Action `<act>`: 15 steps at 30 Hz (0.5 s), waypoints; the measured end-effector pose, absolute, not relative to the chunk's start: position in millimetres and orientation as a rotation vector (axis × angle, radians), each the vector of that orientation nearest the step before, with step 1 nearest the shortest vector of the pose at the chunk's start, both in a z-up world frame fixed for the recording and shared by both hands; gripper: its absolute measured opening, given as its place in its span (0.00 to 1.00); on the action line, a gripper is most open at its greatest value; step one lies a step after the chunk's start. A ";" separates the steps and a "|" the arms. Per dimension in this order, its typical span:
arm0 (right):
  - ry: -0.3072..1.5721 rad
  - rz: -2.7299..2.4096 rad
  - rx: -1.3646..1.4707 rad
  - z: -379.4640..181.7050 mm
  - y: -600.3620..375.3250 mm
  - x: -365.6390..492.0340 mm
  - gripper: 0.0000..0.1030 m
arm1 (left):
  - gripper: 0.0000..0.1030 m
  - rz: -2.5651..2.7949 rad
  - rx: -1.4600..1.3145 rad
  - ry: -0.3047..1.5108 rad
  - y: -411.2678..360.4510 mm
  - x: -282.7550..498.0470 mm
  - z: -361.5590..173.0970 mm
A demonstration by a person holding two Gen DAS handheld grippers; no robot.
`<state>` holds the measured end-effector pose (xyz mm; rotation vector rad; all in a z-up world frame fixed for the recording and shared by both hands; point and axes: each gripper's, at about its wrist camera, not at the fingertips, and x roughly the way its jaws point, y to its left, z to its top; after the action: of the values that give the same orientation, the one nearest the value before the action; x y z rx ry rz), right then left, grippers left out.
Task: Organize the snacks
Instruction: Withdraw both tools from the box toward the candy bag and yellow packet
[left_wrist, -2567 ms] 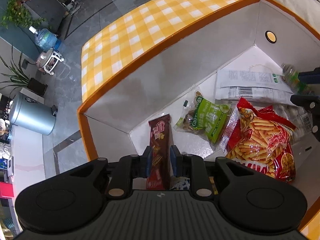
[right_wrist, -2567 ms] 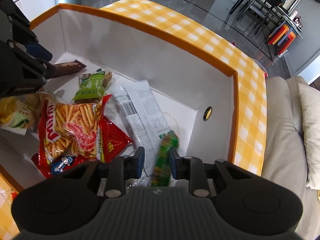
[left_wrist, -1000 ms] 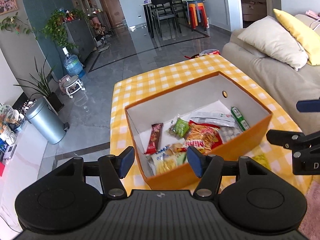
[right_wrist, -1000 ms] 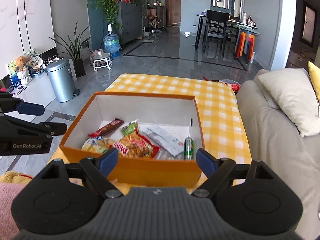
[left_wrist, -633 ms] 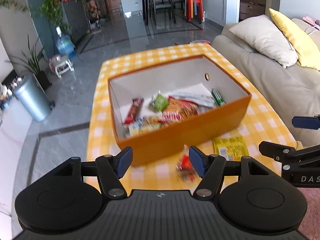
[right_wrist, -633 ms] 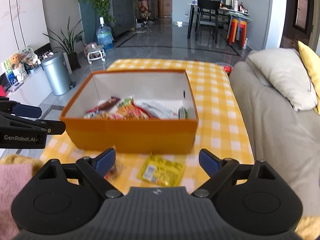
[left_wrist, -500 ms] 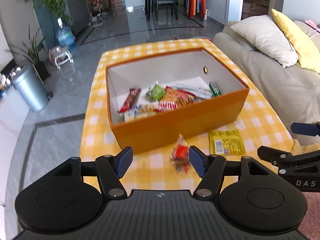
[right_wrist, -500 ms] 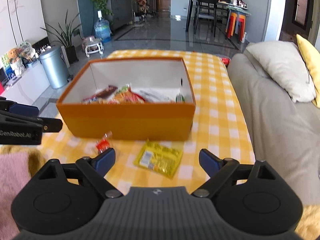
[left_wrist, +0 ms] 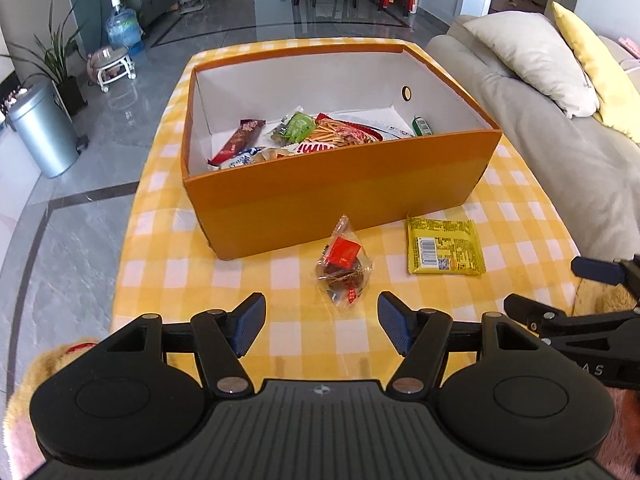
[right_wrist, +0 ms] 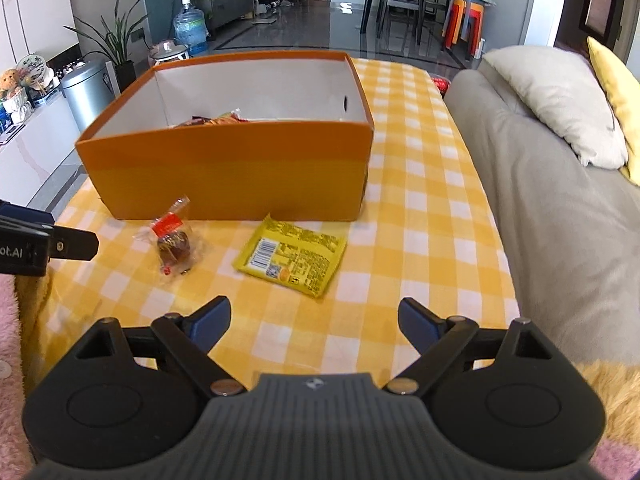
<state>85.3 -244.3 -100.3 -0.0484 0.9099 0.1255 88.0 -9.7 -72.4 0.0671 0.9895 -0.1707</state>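
An orange box (left_wrist: 340, 188) (right_wrist: 232, 176) stands on the yellow checked tablecloth (left_wrist: 280, 280) and holds several snack packets, among them a brown bar (left_wrist: 238, 140) and a red fries bag (left_wrist: 340, 136). In front of it lie a clear bag with a red label (left_wrist: 344, 270) (right_wrist: 174, 240) and a flat yellow packet (left_wrist: 442, 246) (right_wrist: 292, 256). My left gripper (left_wrist: 322, 326) is open and empty just short of the clear bag. My right gripper (right_wrist: 314, 322) is open and empty in front of the yellow packet.
A grey sofa (right_wrist: 560, 200) with a beige cushion (right_wrist: 556, 100) and a yellow one runs along the table's right side. A metal bin (left_wrist: 42, 132), a water bottle (right_wrist: 190, 30) and plants stand on the floor at left. Pink and tan plush fabric (right_wrist: 16, 320) lies at the near table edge.
Both grippers let go of their snacks in the box, drew back out of it and sank toward the near tabletop. The clear bag and yellow packet came into view.
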 end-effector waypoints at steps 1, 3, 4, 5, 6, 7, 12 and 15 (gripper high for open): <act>0.908 0.127 -0.042 -102.3 -244.8 86.8 0.85 | 0.73 -0.172 0.062 0.989 -10.4 90.7 -73.9; 0.907 0.131 -0.033 -105.3 -244.9 91.2 0.82 | 0.73 -0.171 0.057 0.990 -11.0 95.2 -77.0; 0.902 0.134 -0.026 -107.1 -244.8 94.1 0.81 | 0.73 -0.168 0.056 0.991 -11.6 98.4 -78.9; 0.899 0.136 -0.022 -108.5 -243.9 96.1 0.80 | 0.73 -0.164 0.052 0.993 -11.8 101.3 -80.5; 0.897 0.137 -0.023 -110.3 -242.8 99.3 0.79 | 0.73 -0.161 0.044 0.995 -12.1 104.1 -81.8; 0.894 0.140 -0.024 -111.6 -241.2 102.0 0.79 | 0.73 -0.164 0.030 0.993 -12.0 107.0 -82.9; 0.892 0.175 -0.023 -120.4 -234.9 115.1 0.79 | 0.73 -0.183 0.008 1.012 -16.3 119.4 -92.5; 0.893 0.195 -0.044 -129.0 -230.2 123.7 0.79 | 0.73 -0.173 0.014 1.036 -21.1 129.3 -103.1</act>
<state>123.7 -230.2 -129.0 -0.0436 0.8933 0.1953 129.3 -21.1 -103.1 0.0137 1.0363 -0.1726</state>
